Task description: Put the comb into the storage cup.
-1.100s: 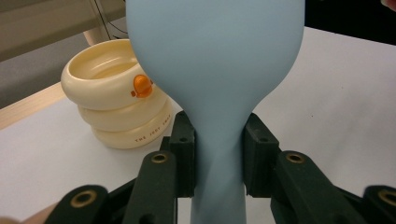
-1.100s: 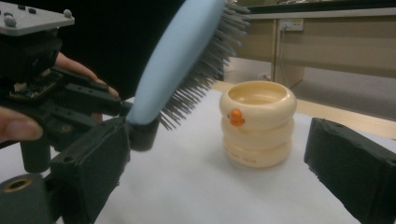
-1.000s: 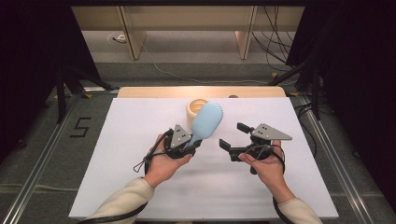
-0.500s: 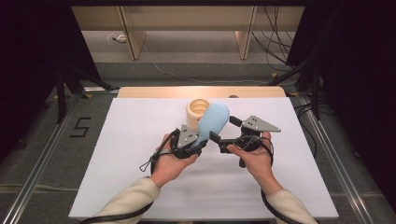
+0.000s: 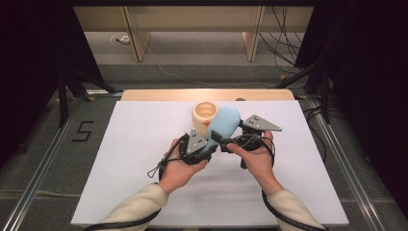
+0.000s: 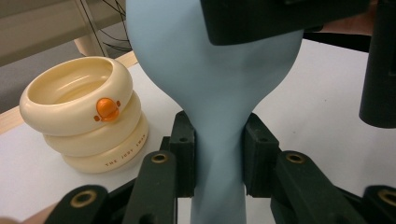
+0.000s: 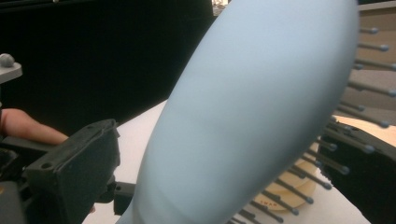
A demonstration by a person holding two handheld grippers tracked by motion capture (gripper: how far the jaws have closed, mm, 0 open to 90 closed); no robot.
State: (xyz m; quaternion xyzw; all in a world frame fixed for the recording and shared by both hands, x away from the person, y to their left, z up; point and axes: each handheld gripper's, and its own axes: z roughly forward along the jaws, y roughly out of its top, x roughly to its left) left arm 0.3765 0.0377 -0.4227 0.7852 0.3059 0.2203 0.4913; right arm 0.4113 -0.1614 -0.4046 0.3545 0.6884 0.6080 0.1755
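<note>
The left claw (image 5: pixel 210 144), seen from the high view, grips the handle of a pale blue hairbrush (image 5: pixel 224 124) over the middle of the white desk (image 5: pixel 134 159). The right claw (image 5: pixel 224 142) sits just beside it, its jaws spread around the brush head's lower part. A cream ringed cup (image 5: pixel 204 113) stands just behind the brush.

In the left gripper view, the 2 black jaws of the left claw (image 6: pixel 218 161) are clamped on the brush's narrow neck (image 6: pixel 219 158). The cup (image 6: pixel 84 116), 3 stacked rings with an orange duck mark, stands on the desk at left.

In the right gripper view, the brush back (image 7: pixel 252 116) sits between the parted jaws of the right claw (image 7: pixel 224 154), bristles (image 7: pixel 355 116) pointing right. Whether they touch it, I cannot tell.
</note>
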